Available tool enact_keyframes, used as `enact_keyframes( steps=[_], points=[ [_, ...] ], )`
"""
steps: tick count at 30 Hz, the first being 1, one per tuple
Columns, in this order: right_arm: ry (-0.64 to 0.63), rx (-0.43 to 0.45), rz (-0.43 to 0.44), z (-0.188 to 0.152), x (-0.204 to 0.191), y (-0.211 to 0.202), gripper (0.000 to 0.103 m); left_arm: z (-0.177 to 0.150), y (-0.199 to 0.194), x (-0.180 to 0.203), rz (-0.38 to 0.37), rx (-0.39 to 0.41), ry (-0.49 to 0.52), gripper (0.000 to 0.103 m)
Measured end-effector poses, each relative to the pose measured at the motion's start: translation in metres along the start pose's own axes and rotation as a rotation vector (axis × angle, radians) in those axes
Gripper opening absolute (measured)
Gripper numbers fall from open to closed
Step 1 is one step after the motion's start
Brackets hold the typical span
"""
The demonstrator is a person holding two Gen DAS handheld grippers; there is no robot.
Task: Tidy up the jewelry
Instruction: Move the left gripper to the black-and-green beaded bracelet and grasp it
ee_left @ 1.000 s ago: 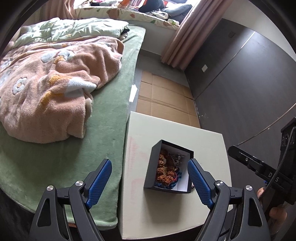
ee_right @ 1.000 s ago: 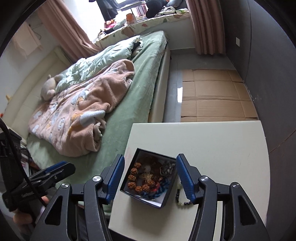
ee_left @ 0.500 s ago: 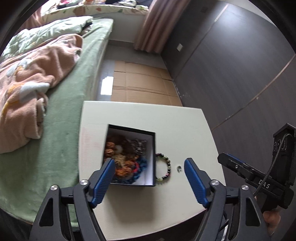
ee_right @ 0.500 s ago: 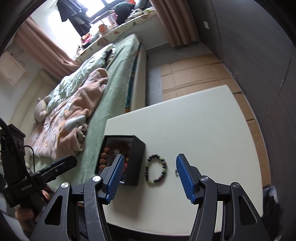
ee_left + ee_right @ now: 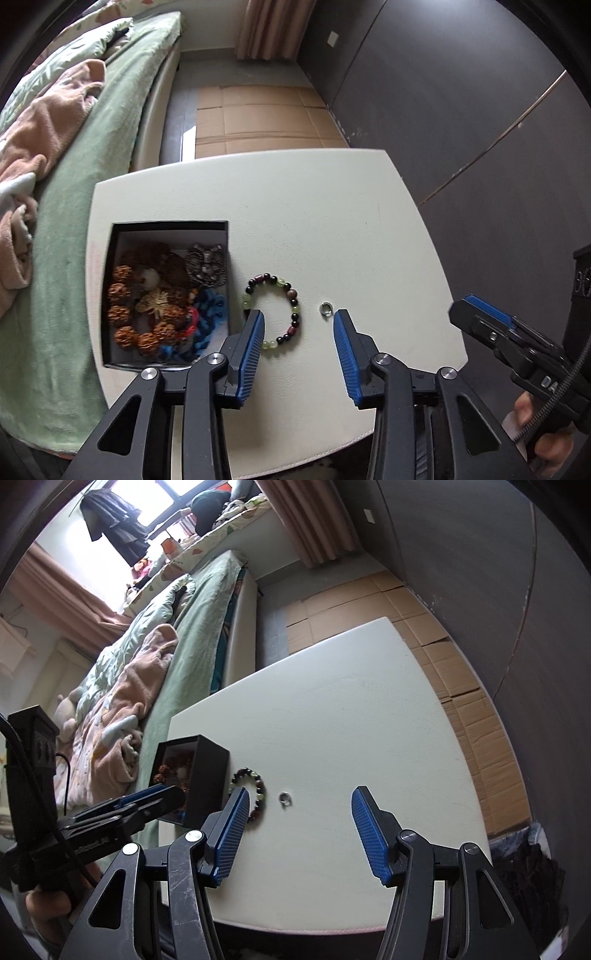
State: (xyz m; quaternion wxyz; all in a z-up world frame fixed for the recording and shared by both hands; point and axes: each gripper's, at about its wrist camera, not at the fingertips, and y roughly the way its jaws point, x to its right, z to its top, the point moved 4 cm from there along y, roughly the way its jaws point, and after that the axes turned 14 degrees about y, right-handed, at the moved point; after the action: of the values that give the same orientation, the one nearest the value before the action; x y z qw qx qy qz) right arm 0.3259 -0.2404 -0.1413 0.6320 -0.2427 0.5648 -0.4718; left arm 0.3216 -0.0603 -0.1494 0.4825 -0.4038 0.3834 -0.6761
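The left gripper (image 5: 297, 332) is held agape over the beaded bracelet (image 5: 272, 309), which lies at frame centre between the black box (image 5: 168, 295) and a small ring (image 5: 326, 308). The right gripper (image 5: 299, 814) is likewise spread wide, gripping nothing.

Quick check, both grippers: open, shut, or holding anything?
Left gripper: open, empty, above the beaded bracelet on the table.
Right gripper: open, empty, near the small ring.

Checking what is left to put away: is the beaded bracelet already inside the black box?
No, the beaded bracelet lies on the white table just outside the black box, beside a small ring.
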Motion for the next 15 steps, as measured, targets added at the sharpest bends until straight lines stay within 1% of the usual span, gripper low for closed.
enact_keyframes(
  steps=[5, 8, 9, 11, 13, 15],
  points=[
    [0.038, 0.010, -0.007, -0.001, 0.023, -0.002, 0.058, 0.005, 0.029, 0.002, 0.013, -0.062, -0.041, 0.037],
    [0.059, 0.009, -0.006, -0.002, 0.034, -0.003, 0.058, 0.009, 0.043, 0.003, 0.029, -0.080, -0.061, 0.037],
    [0.064, 0.010, -0.005, -0.002, 0.037, -0.003, 0.058, 0.010, 0.046, 0.004, 0.035, -0.083, -0.063, 0.036],
    [0.069, 0.014, 0.000, -0.002, 0.042, -0.004, 0.058, 0.012, 0.057, 0.007, 0.050, -0.101, -0.060, 0.027],
    [0.067, 0.014, 0.001, -0.003, 0.047, -0.004, 0.058, 0.012, 0.063, 0.007, 0.063, -0.114, -0.065, 0.026],
    [0.067, 0.015, -0.001, -0.004, 0.051, -0.004, 0.058, 0.013, 0.073, 0.007, 0.091, -0.122, -0.069, 0.025]
  ],
)
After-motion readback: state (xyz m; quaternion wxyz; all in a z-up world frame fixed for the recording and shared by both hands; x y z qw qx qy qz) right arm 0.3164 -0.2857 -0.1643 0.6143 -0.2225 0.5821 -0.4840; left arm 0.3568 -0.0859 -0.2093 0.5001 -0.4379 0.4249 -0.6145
